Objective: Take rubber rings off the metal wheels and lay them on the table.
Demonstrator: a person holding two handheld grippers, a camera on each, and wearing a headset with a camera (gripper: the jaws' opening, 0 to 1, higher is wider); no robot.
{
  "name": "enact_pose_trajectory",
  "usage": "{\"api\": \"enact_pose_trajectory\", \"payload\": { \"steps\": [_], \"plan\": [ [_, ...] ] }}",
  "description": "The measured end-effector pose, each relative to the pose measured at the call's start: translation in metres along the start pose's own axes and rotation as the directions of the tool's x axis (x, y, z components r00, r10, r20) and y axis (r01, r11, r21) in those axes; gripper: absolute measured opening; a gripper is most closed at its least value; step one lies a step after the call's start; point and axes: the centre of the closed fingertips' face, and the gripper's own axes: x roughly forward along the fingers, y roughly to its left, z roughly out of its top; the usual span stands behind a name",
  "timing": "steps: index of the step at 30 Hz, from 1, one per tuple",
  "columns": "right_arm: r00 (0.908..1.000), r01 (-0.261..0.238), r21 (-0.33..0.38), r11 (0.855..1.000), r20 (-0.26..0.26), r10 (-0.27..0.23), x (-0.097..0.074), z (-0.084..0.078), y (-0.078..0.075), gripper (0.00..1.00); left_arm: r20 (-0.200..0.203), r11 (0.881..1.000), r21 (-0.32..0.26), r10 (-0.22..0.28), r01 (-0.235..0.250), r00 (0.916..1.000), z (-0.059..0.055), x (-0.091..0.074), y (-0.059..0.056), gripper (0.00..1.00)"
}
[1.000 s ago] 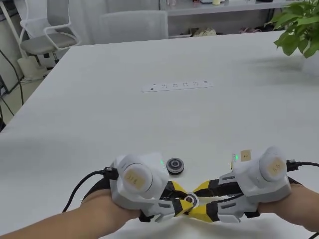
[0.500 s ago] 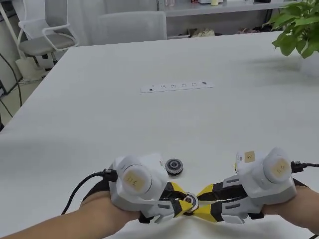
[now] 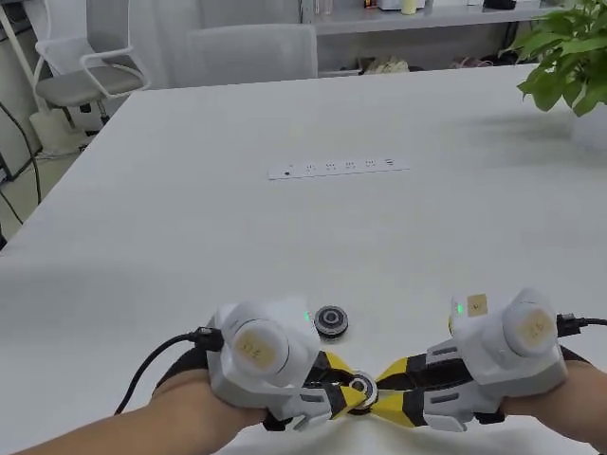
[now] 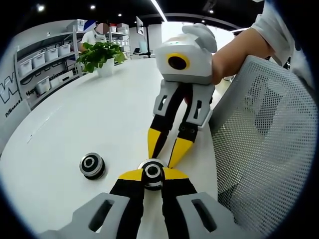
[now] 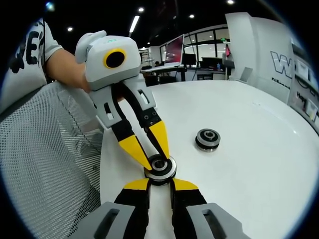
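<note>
Where the head view takes in the table (image 3: 285,237) with a power strip (image 3: 337,168) and a plant (image 3: 564,57) far up it, the gripper views add a mesh chair (image 4: 259,129) at the near edge. By that edge a wheel (image 3: 358,386) sits clamped in the jaws of the left gripper (image 5: 158,160). The right gripper (image 4: 162,158) meets it head-on, jaws narrow, tips at its rim; whether they pinch it cannot be told. A second wheel (image 3: 330,320) lies just beside them, apart from both.
</note>
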Motion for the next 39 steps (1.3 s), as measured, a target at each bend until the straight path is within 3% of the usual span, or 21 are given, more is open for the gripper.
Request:
{"api": "enact_pose_trajectory", "payload": {
  "steps": [12,15,16,21,26,39],
  "plan": [
    [1.0,0.001,-0.002,1.0,-0.007,-0.001,-0.0005,-0.0006,0.0002,0.11,-0.001,1.0,-0.002,0.005,-0.005,1.0,0.0001,0.0,0.0,0.07],
    [1.0,0.001,0.001,1.0,-0.01,-0.001,-0.0015,-0.002,0.0,0.06,-0.001,1.0,-0.002,0.005,-0.005,1.0,0.0,0.0,-0.0001,0.07],
    [0.9999,0.009,0.001,1.0,-0.013,-0.009,-0.0019,-0.0027,-0.0013,0.0,-0.001,1.0,-0.002,0.005,-0.005,1.0,0.0,0.0,-0.0001,0.07],
    [0.9998,0.014,0.008,1.0,-0.017,-0.014,-0.0026,-0.0028,-0.0035,0.0,-0.002,1.0,-0.001,0.007,-0.007,1.0,0.0003,0.0001,-0.0002,0.07],
    [0.9998,0.02,0.079,0.997,-0.006,-0.019,-0.004,-0.0035,-0.0064,0.0,-0.003,1.0,0.001,0.008,-0.008,1.0,0.0003,0.0001,0.0001,0.07],
    [0.9996,0.018,0.171,0.985,0.017,-0.022,-0.0093,-0.0027,-0.0065,0.0,-0.004,1.0,0.009,0.011,-0.011,0.9999,0.001,0.0013,-0.0007,0.07]
  ]
}}
